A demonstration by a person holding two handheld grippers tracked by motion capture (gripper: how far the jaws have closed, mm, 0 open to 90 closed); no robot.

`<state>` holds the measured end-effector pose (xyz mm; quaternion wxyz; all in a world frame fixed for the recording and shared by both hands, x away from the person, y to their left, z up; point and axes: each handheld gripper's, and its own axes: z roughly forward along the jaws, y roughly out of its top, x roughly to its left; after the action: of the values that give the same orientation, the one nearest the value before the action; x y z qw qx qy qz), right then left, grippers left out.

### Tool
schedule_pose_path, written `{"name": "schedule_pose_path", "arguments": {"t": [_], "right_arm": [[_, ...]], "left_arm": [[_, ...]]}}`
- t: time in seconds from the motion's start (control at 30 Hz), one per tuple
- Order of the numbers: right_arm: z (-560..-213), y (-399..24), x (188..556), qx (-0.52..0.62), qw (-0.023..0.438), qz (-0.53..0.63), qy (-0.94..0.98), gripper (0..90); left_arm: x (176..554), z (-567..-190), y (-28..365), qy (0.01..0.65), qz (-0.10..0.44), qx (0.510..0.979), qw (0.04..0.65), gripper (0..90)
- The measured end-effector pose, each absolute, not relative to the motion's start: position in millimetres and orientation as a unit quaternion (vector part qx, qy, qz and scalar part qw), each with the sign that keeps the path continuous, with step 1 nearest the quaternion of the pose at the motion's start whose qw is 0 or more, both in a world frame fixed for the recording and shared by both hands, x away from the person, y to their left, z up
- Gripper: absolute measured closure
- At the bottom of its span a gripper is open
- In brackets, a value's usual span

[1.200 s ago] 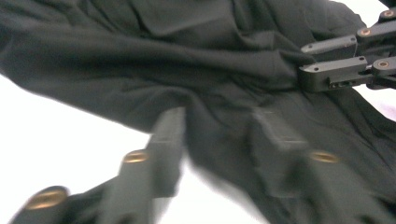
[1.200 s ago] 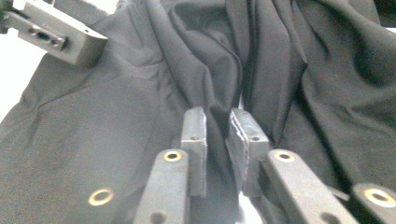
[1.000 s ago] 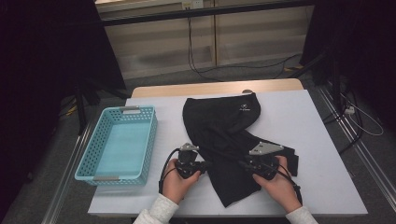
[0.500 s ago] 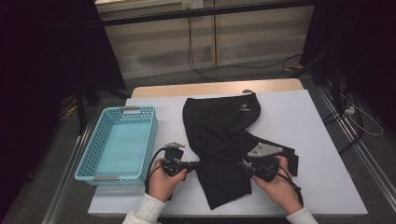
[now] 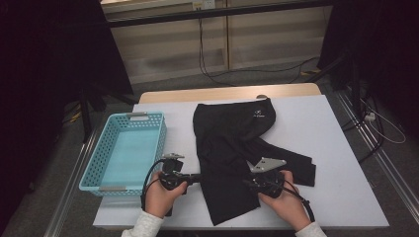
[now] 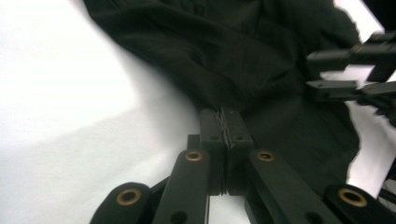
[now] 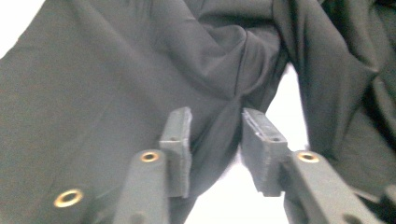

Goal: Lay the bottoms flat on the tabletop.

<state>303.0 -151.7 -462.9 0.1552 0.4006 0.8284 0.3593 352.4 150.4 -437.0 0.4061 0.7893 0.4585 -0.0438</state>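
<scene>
Looking down from the high view, I see the black garment spread across the middle of the white desk, a small white logo near its far edge and one dark leg trailing toward the right. Its near end reaches almost to the desk's front edge, between my two hands.

My left claw sits at the garment's left edge, pointing right along the desk. In the left gripper view its jaws are pressed flat together, pad against pad, with the tips right at the border of the cloth; I cannot tell whether a thin fold is pinched between them or whether they merely touch the fabric's edge.

My right claw rests on the cloth's near right part, with the grey three-cornered plate on top of it. In the right gripper view its jaws stand narrowly apart and have just been closing; a raised fold of the black fabric sits in the gap between the pads, and the pads do not press on it.

A light blue perforated basket stands at the desk's left end, just beyond my left hand.
</scene>
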Motion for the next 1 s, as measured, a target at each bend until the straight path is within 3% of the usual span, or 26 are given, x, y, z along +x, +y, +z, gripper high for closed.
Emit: {"name": "schedule_pose_path", "arguments": {"t": [0.1,0.17,0.23,0.33,0.4,0.53,0.67,0.83,1.0], "right_arm": [[-462,-151,303,0.394,0.139,0.367,0.831,82.6],[-461,-149,301,0.393,0.125,0.376,0.83,87.0],[-459,-148,300,0.391,0.103,0.392,0.826,87.7],[-452,-148,298,0.385,0.103,0.404,0.823,86.7],[-449,-152,300,0.39,0.109,0.407,0.819,83.7],[-453,-170,306,0.406,0.14,0.358,0.829,86.6],[-451,-174,305,0.408,0.138,0.376,0.82,77.7],[-444,-151,303,0.374,0.148,0.391,0.828,59.7],[-447,-136,304,0.351,0.136,0.388,0.841,58.7]], "left_arm": [[352,-433,154,0.461,-0.043,0.787,0.408,89.5],[351,-430,156,0.46,-0.038,0.788,0.408,89.9],[351,-426,158,0.461,-0.03,0.786,0.411,90.0],[353,-422,165,0.465,-0.021,0.782,0.413,90.0],[354,-423,168,0.472,-0.015,0.781,0.409,90.0],[357,-430,167,0.474,-0.021,0.783,0.403,90.0],[358,-433,161,0.469,-0.02,0.787,0.399,88.5],[358,-433,161,0.47,-0.017,0.787,0.4,88.7],[357,-433,166,0.471,-0.015,0.785,0.401,88.3]]}}
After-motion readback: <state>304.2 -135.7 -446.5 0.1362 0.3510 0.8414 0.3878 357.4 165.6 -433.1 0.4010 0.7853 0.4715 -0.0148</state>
